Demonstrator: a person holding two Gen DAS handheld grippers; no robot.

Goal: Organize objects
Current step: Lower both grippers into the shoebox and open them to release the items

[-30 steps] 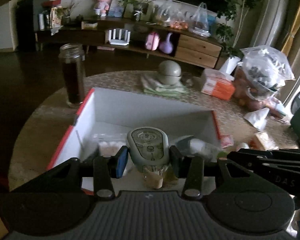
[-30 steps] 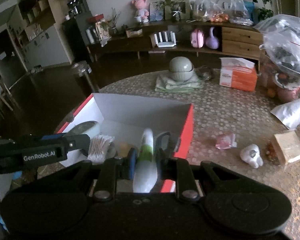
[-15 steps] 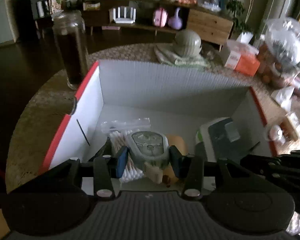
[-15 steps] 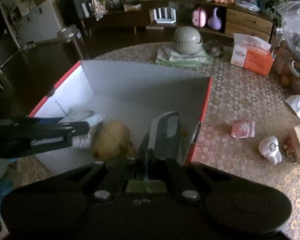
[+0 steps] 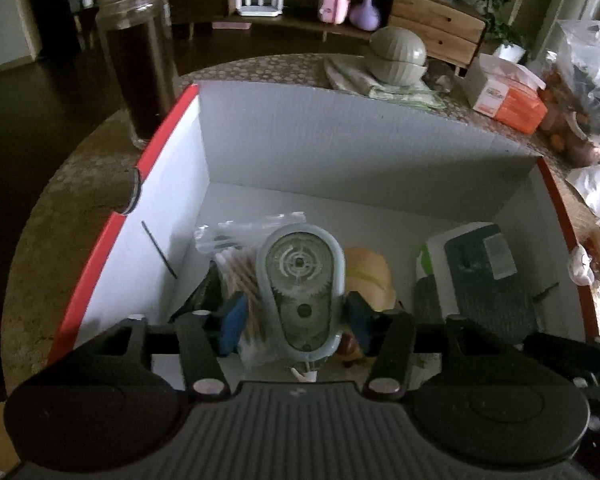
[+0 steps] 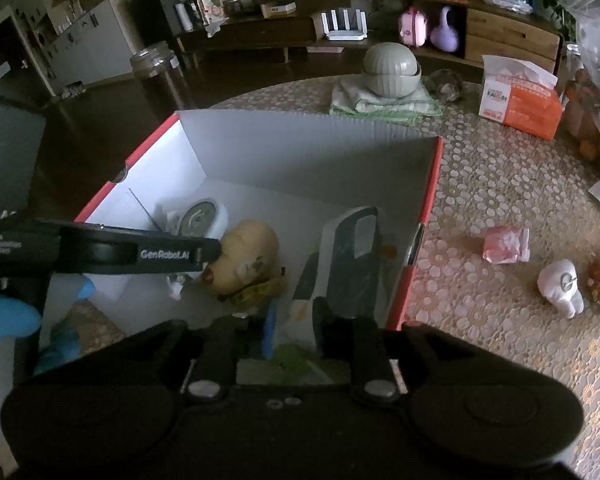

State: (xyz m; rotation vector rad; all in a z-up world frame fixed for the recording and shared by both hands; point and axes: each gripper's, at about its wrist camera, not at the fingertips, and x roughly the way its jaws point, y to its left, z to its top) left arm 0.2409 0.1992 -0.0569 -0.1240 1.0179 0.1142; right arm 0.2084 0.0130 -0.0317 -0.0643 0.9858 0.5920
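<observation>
A white box with red edges (image 5: 168, 132) (image 6: 428, 216) stands on the round table. My left gripper (image 5: 294, 316) is inside it, open around a grey-green tape dispenser (image 5: 302, 284) that rests on a bag of cotton swabs (image 5: 236, 264). Its blue pads stand a little apart from the dispenser's sides. A tan plush toy (image 5: 370, 276) (image 6: 248, 252) lies in the middle. My right gripper (image 6: 294, 328) is low in the box, jaws apart around the near end of a white and dark tube pack (image 6: 348, 256) (image 5: 476, 272) that lies along the right wall.
A tall dark glass jar (image 5: 138, 68) stands left of the box. Behind it are a green lidded bowl on folded cloths (image 6: 392, 68) and an orange tissue box (image 6: 520, 104). Right of the box lie a pink packet (image 6: 504, 244) and a small white figure (image 6: 562, 286).
Both grippers sank deeper into the box. My left jaws opened off the tape dispenser, which now rests on the swab bag. My right jaws opened off the tube pack, now lying along the right wall.
</observation>
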